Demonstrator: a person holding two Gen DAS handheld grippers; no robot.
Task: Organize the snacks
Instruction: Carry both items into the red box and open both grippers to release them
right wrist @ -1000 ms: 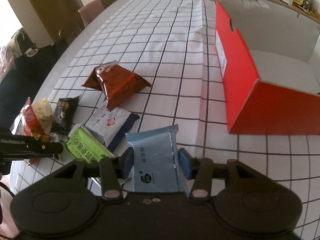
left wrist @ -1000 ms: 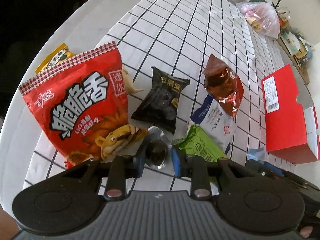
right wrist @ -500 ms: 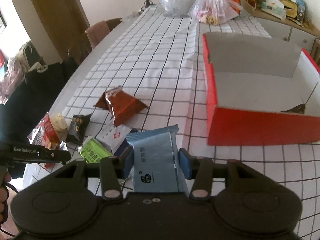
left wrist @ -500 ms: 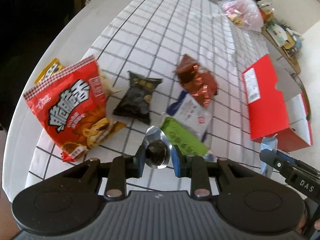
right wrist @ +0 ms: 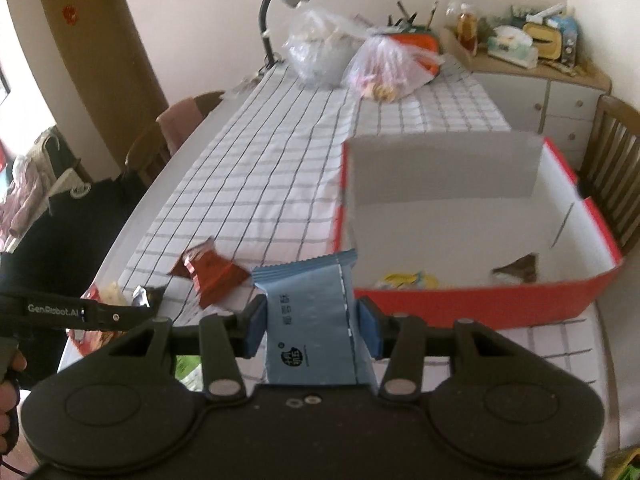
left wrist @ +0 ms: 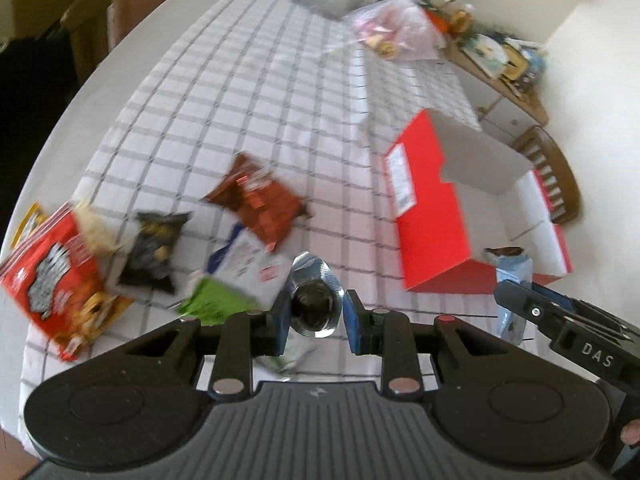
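My left gripper point(left wrist: 315, 316) is shut on a small silver-wrapped dark snack point(left wrist: 314, 304) and holds it above the table. My right gripper point(right wrist: 311, 322) is shut on a light blue snack packet point(right wrist: 310, 320), held in front of the open red box point(right wrist: 480, 294). The box point(left wrist: 432, 216) holds a yellow packet point(right wrist: 406, 280) and a brown packet point(right wrist: 516, 270). On the checked cloth lie a brown foil bag point(left wrist: 260, 204), a black packet point(left wrist: 154, 242), a white-and-blue packet point(left wrist: 248, 254), a green packet point(left wrist: 216, 300) and a large red bag point(left wrist: 52, 276).
Two clear plastic bags point(right wrist: 360, 60) and a desk lamp point(right wrist: 280, 4) stand at the table's far end. A cluttered cabinet point(right wrist: 532, 68) is at the back right. Wooden chairs point(right wrist: 612, 156) flank the table. The table's left edge point(left wrist: 60, 112) is close to the snacks.
Both grippers have risen and swung right toward the red box, each still holding its snack. The box interior now shows in the right wrist view.
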